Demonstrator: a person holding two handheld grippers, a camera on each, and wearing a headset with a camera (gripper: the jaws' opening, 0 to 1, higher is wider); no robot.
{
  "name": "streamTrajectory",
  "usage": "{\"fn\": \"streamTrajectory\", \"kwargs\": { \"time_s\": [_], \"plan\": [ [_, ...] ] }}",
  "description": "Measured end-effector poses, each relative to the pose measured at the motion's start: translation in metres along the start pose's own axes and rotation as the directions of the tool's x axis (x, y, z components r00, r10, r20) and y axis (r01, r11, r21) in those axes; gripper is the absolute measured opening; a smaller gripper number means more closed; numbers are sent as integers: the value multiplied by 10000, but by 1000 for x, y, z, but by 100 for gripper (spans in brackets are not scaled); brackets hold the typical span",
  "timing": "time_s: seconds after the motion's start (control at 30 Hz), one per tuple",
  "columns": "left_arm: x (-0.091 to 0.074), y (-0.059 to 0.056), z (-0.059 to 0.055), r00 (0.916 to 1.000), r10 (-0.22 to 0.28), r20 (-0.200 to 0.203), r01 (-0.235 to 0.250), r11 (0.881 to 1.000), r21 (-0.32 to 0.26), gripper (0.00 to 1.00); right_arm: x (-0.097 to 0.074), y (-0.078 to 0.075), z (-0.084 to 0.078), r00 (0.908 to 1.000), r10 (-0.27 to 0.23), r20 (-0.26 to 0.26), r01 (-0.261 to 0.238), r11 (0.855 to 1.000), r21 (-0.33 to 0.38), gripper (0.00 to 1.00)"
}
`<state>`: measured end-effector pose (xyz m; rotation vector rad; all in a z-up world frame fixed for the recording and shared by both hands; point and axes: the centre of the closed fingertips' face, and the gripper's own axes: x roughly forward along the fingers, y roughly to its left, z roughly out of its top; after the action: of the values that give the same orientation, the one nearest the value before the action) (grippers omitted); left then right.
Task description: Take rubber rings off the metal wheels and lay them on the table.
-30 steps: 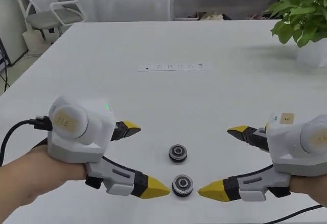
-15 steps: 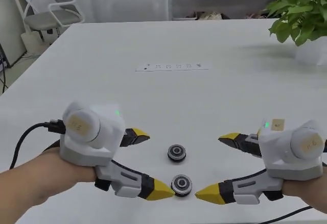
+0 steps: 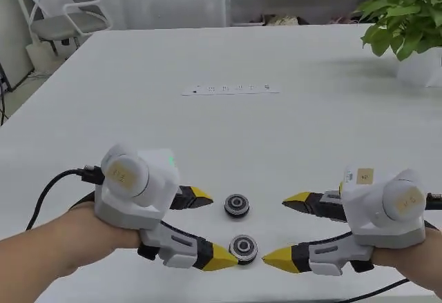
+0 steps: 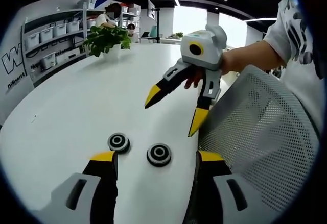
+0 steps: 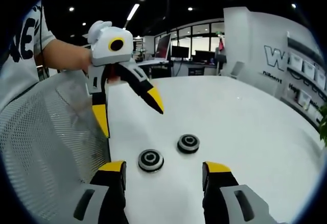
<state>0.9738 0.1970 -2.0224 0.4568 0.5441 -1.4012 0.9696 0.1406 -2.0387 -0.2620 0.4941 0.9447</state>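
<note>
two small metal wheels lie flat on the white table (image 3: 276, 130), each with a dark rubber ring (image 4: 149, 155) around it. the near wheel (image 3: 243, 248) sits between the lower yellow tips of the two claws, just beside the left claw's tip; whether they touch i cannot tell. the far wheel (image 3: 237, 206) lies just behind it, between the upper tips and apart from both.

the left claw (image 3: 222, 230) and the right claw (image 3: 275, 228) face each other, each with its jaws spread wide and gripping nothing.

in the left gripper view the near wheel (image 4: 159, 154) lies in the gap just ahead of that claw's own tips, and the far wheel (image 4: 118, 142) lies ahead of one tip. in the right gripper view both wheels sit ahead of the open gap.

a white pot (image 3: 418, 68) at the table's far right holds a leafy plant (image 3: 404, 13). a socket strip (image 3: 231, 90) is set into the tabletop. the left gripper view adds a mesh chair back (image 4: 255, 132) at the table edge and shelves of bins (image 4: 51, 30), contents unclear.
</note>
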Motion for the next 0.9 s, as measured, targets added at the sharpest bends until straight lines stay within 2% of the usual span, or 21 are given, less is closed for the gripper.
{"fn": "streamTrajectory", "kwargs": {
  "time_s": [0.57, 0.9],
  "plan": [
    [18, -4, -15, 9980, -463, -431, 459, 9989, -97, 41, 14, 9, -12, 9986, 515, -93, -515, 9987, 40, 40],
    [25, -7, -20, 9959, -673, -610, 667, 9977, -122, 35, 20, 13, -15, 9972, 745, -106, -743, 9971, 179, 37]
  ]
}}
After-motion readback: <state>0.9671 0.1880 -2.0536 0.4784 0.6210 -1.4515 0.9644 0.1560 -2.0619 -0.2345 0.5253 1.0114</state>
